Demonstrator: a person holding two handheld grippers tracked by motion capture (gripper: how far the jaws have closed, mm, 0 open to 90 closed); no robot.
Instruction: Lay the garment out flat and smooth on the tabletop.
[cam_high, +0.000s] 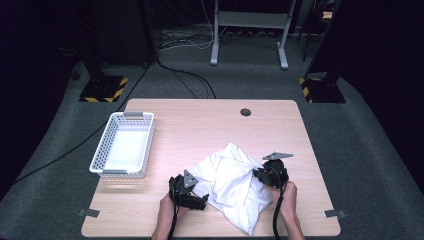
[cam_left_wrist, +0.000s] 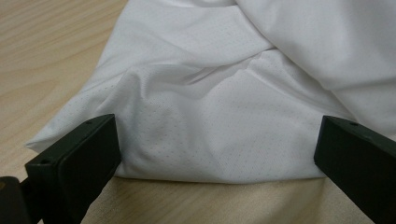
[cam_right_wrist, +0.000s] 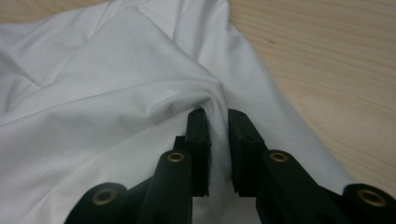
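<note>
Grey carpet (cam_high: 60, 150), cables (cam_high: 185, 75), metal stand (cam_high: 250, 30)

White cloth (cam_left_wrist: 219, 107): crumpled, finely perforated fabric across the centre and upper right of the frame, folded edge along the lower middle. Left gripper (cam_left_wrist: 217, 154): two black jaws at lower left and lower right, standing wide apart, the cloth's edge between them. Wooden table (cam_left_wrist: 42, 51): upper left and bottom.

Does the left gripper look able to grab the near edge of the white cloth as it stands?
Probably yes: the left gripper is open, the white cloth edge lies between its jaws, nothing blocking.
</note>
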